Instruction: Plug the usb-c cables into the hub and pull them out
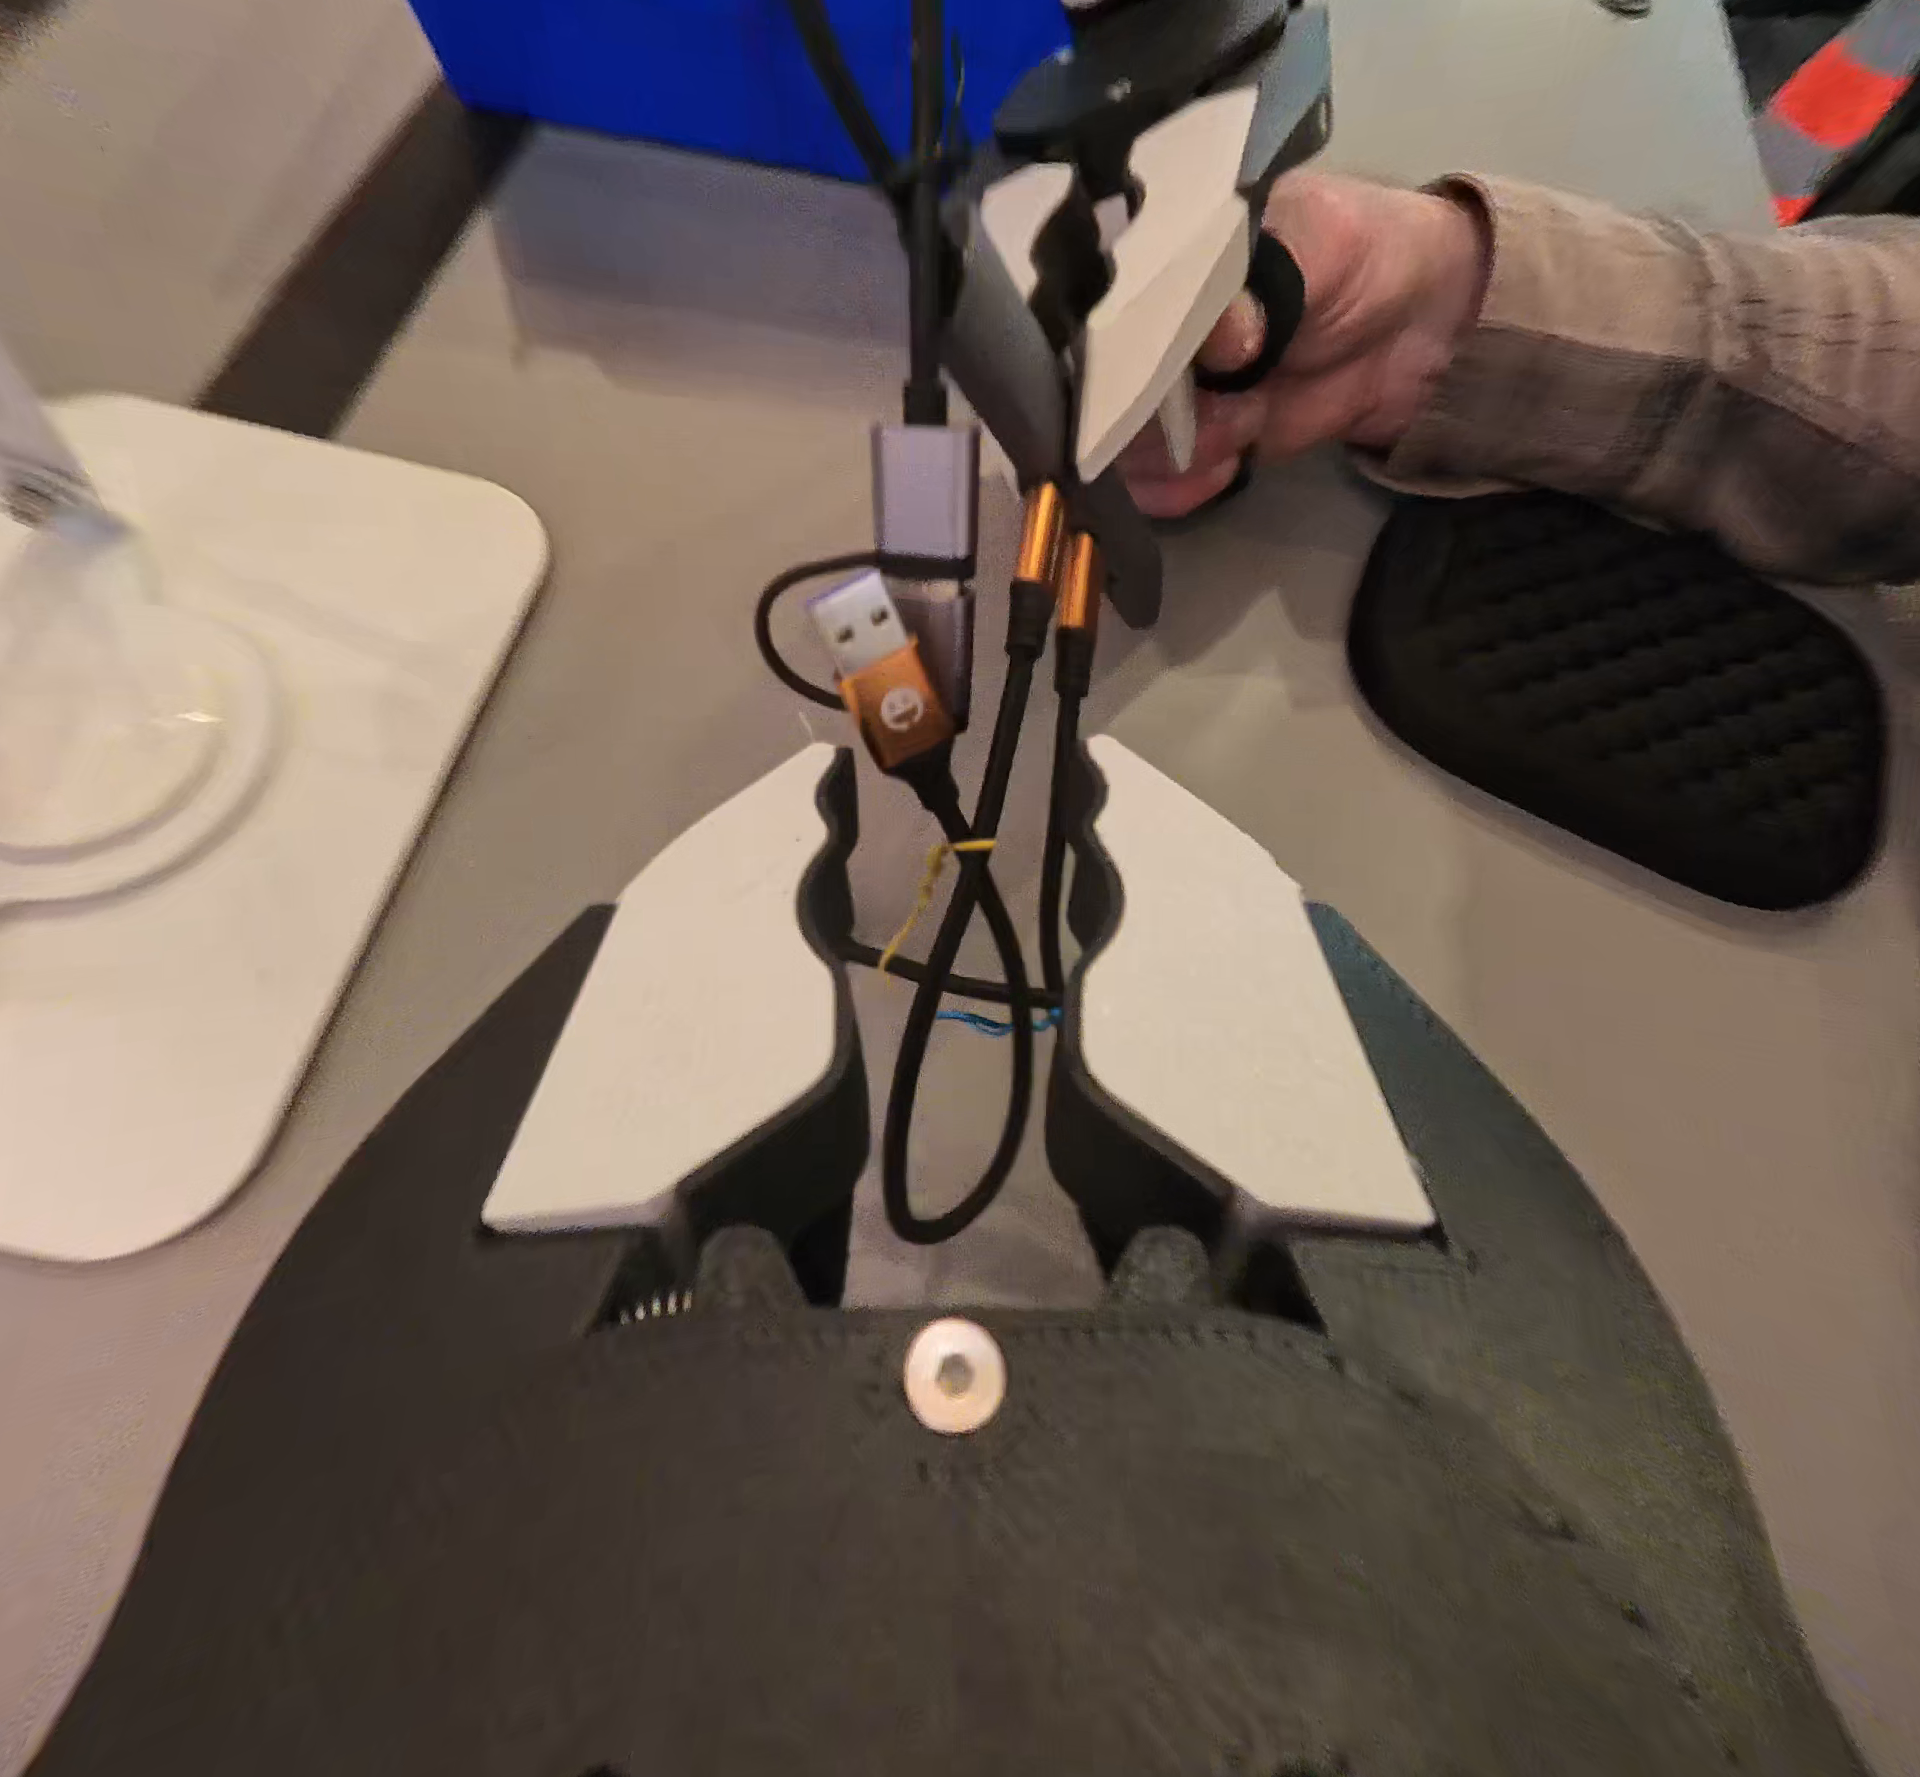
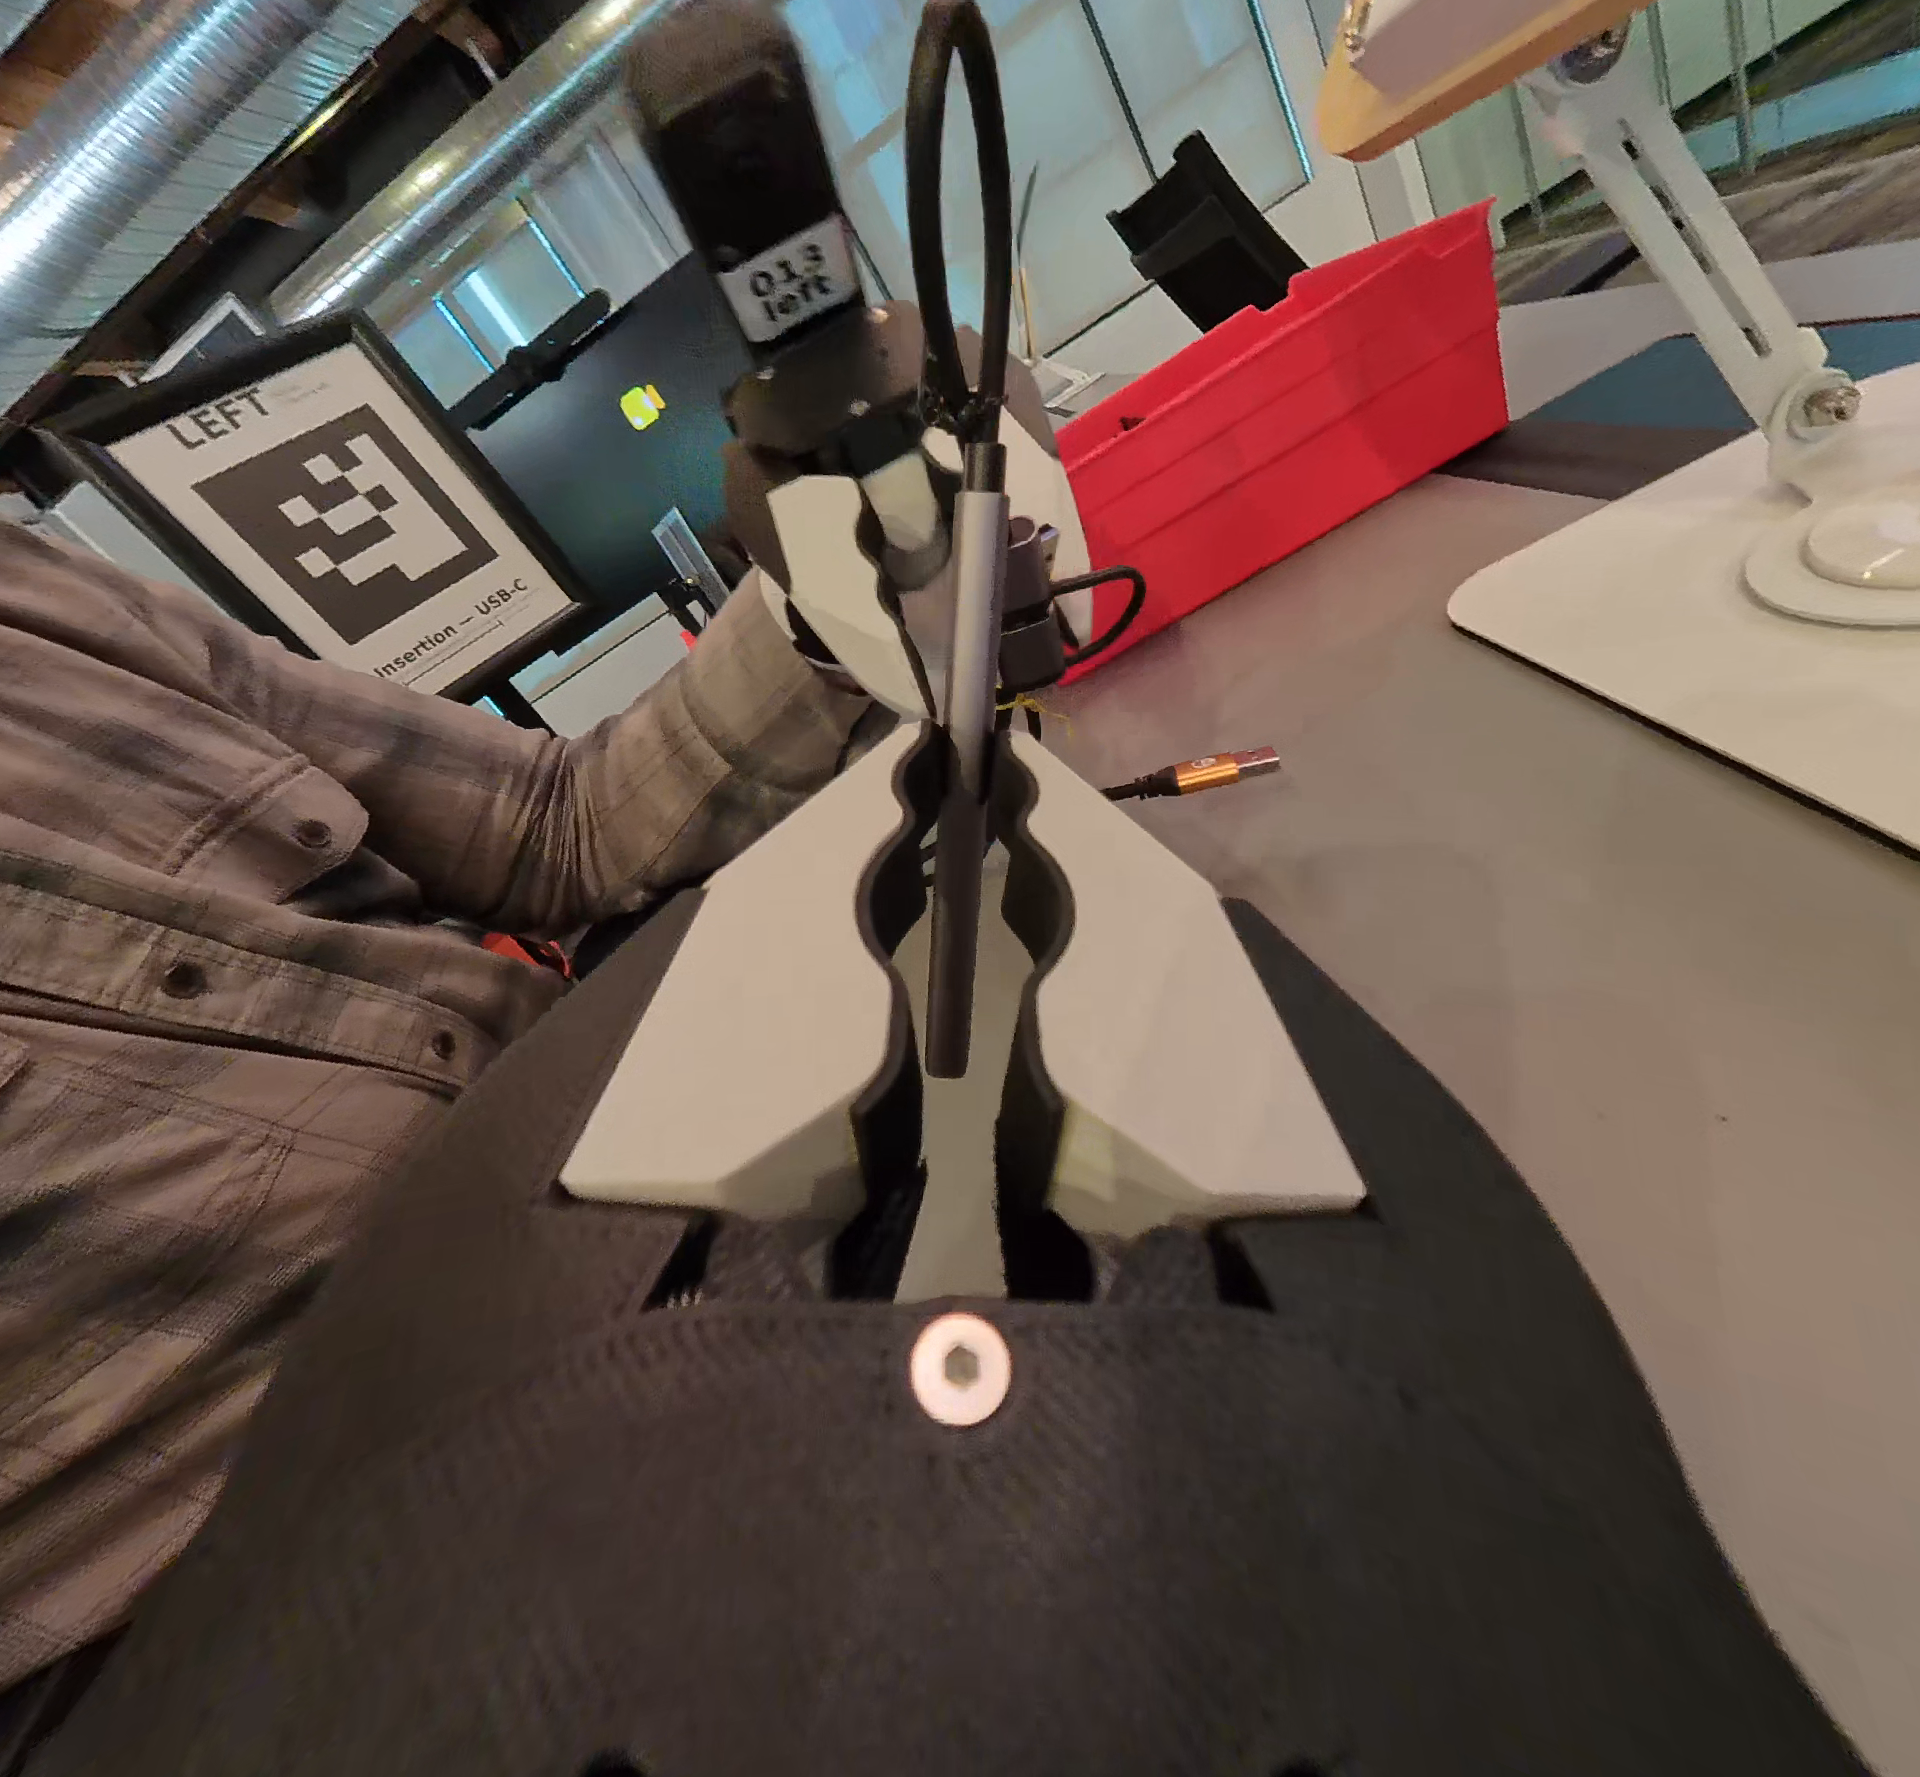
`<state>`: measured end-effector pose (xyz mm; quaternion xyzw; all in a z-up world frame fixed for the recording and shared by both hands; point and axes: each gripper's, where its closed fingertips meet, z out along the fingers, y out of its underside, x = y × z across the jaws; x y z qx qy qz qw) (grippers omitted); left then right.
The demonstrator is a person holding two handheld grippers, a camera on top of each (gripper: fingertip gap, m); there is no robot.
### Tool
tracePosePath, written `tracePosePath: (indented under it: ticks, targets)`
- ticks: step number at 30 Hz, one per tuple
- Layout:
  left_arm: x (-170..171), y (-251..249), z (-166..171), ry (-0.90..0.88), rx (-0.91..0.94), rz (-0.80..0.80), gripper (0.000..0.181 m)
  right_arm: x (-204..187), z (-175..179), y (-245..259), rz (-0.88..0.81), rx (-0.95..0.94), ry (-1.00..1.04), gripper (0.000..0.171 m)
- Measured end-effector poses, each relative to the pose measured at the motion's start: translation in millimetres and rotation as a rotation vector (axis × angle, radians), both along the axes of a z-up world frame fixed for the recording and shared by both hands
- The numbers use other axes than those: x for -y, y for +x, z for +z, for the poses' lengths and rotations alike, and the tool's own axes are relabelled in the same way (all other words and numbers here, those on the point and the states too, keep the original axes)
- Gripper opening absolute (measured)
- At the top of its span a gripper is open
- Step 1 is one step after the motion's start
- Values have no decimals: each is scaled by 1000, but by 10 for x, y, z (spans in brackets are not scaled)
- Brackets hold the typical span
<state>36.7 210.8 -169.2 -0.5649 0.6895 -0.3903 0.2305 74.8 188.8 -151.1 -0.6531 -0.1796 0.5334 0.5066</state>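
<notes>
Two orange-collared usb-c plugs, the upper plug [image 1: 1039, 532] and the lower plug [image 1: 1077, 584], sit side by side in the edge of the slim grey hub [image 1: 1013, 356]. From there their black cables [image 1: 961, 1052] run down toward 6 o'clock. They pass through the gap of the left gripper [image 1: 966, 756], whose white fingers stand well apart and pinch nothing.

From the left gripper's tips the plugs lie at 12 o'clock, a shade toward 1, just beyond reach. Their long axes run nearly along the 12-to-6 line, close to the line of the fingers. The free left gripper looks the better placed for extraction. I judge it would have to advance toward 12, close on one collar, then draw straight back toward 6 along the plug's axis. A sideways pull could lever the connector in its socket.

The right gripper [image 2: 971, 751] is clamped on the hub and holds it above the grey table [image 1: 623, 356]. In the right wrist view the hub shows edge-on as a thin bar between that gripper's fingers.

The plugs look small, with metallic collars and black strain reliefs. They sit so close together that taking one without nudging the other may be tricky. At 11 o'clock of the left tips lies a loose orange USB-A plug [image 1: 883, 667] beside a grey adapter [image 1: 923, 491], and the looped, crossing cables could snag on either.
</notes>
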Motion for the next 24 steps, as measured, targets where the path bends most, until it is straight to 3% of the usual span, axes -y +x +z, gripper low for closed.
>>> tracePosePath:
  ticks: [5, 14, 24]
  targets:
    - [171, 56, -139, -75, -50, -52, 16, 20, 14, -44, 15, 16, 22, 6]
    - [251, 154, -38, -233, 33, -55, 15, 13, 102, 41, -14, -30, 48, 6]
    - [217, 229, -60, -162, 54, -5, 13, -11, 105, 87, -38, -47, 44, 6]
